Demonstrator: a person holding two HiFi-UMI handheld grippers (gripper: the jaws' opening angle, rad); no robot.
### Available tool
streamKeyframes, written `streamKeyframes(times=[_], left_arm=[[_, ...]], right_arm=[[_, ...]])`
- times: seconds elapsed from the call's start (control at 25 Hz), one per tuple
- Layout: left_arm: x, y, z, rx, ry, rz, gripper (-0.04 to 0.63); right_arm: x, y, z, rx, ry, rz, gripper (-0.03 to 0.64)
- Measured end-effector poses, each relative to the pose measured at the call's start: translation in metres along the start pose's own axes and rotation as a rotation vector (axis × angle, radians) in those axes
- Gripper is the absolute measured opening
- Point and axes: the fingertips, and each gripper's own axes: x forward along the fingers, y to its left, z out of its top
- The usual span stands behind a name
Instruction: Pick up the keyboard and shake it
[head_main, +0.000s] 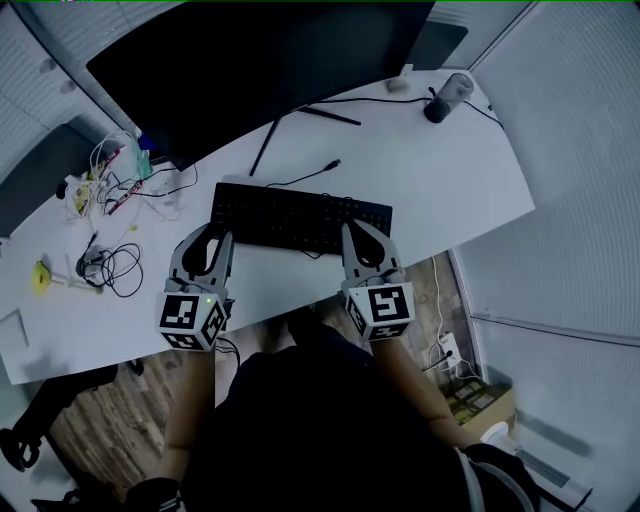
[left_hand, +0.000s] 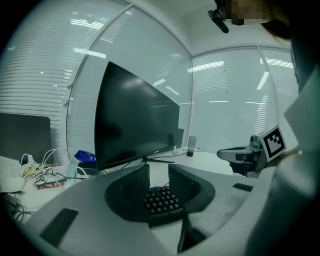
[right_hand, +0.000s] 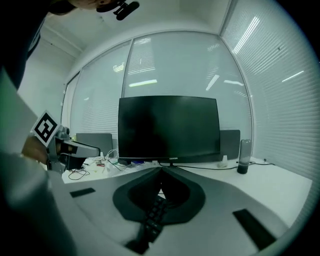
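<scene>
A black keyboard (head_main: 300, 215) lies flat on the white desk (head_main: 440, 170) in front of a dark monitor (head_main: 260, 70). My left gripper (head_main: 212, 240) hovers at the keyboard's near left corner. Its jaws stand a little apart with nothing between them, and the keys (left_hand: 161, 200) show through the gap of that gripper (left_hand: 159, 167). My right gripper (head_main: 357, 228) sits over the keyboard's near right part. In the right gripper view, the gripper (right_hand: 161, 170) is shut with its tips together, holding nothing. The keyboard (right_hand: 155, 212) shows below it.
The monitor's thin stand (head_main: 290, 125) and the keyboard's cable (head_main: 310, 175) lie behind the keyboard. A dark cylinder (head_main: 447, 97) stands at the far right. Tangled cables (head_main: 110, 265) and small items clutter the desk's left side. The desk's front edge is just below both grippers.
</scene>
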Motion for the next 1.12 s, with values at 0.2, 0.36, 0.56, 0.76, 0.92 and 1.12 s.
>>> streamKeyframes(times=[0.2,0.36,0.56,0.76,0.92,1.12], left_arm=[[0.020,0.024,-0.029,-0.028,0.095,0.012,0.135],[0.031,0.040,-0.055,-0.047,0.182,-0.007,0.183],[0.051,0.060,-0.088,-0.086,0.316,-0.055,0.242],[0.070,0.075,-0.123,-0.130,0.448,-0.091,0.304],[0.079,0.082,-0.144,-0.152,0.516,-0.136,0.331],[0.092,0.087,-0.156,-0.206,0.549,-0.179,0.345]], right_arm=[[0.017,-0.016,-0.032,-0.003,0.089,-0.012,0.026],[0.021,-0.024,-0.057,0.000,0.162,-0.044,0.026],[0.025,-0.038,-0.077,0.016,0.242,-0.108,0.026],[0.030,-0.058,-0.091,0.025,0.300,-0.159,0.026],[0.030,-0.069,-0.107,0.034,0.358,-0.189,0.028],[0.025,-0.090,-0.134,0.030,0.457,-0.224,0.028]])
